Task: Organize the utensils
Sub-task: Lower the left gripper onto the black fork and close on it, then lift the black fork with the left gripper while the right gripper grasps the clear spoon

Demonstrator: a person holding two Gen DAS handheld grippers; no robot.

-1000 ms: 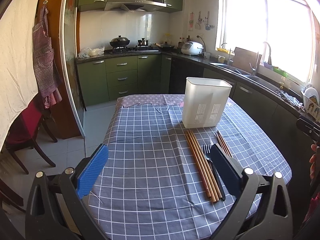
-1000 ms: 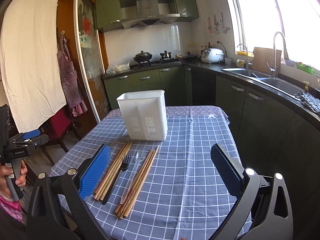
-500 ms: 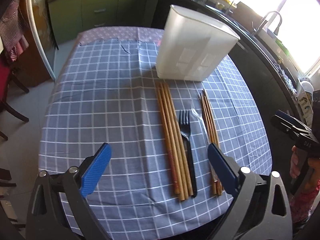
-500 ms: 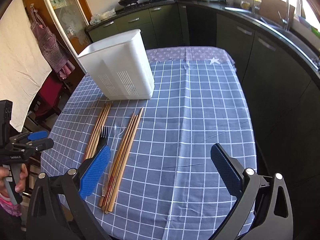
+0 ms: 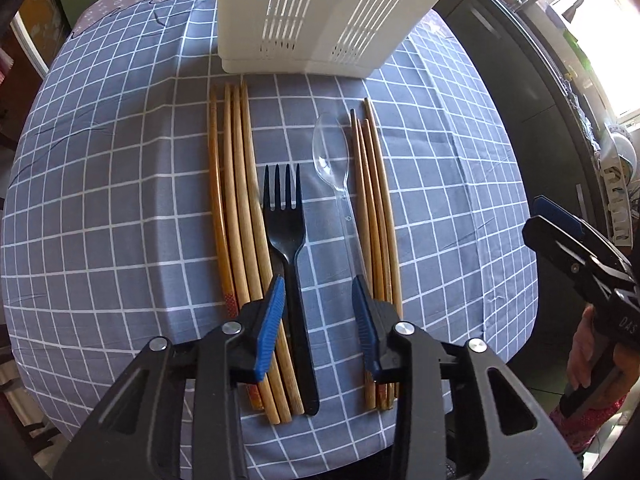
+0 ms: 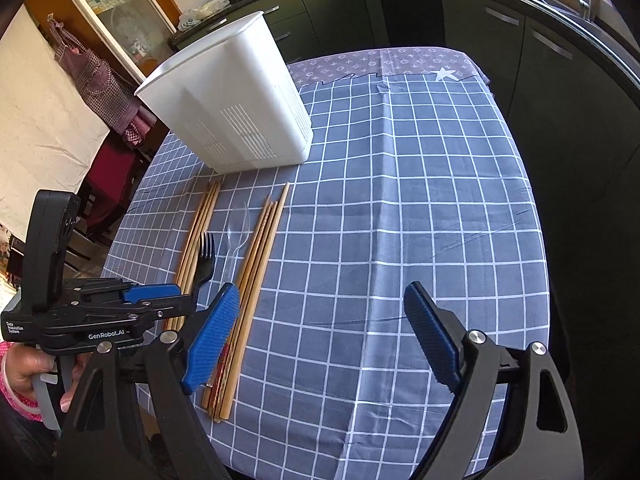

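The black fork (image 5: 285, 216) lay on the table (image 5: 104, 184) between chopsticks (image 5: 234, 200) and a clear spoon (image 5: 332, 160), before the white holder (image 5: 312, 16). My left gripper (image 5: 318, 300) had dropped closer, jaws closing astride its handle; my right gripper (image 6: 320, 324) hung wide, closing on nothing.

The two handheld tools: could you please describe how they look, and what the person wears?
Each tool, left and right, is a black plastic frame with silver screws and two fingers faced with ribbed blue pads. The left tool's body carries white "GenRobot.AI" lettering. At the left hand, a pink patterned sleeve shows.
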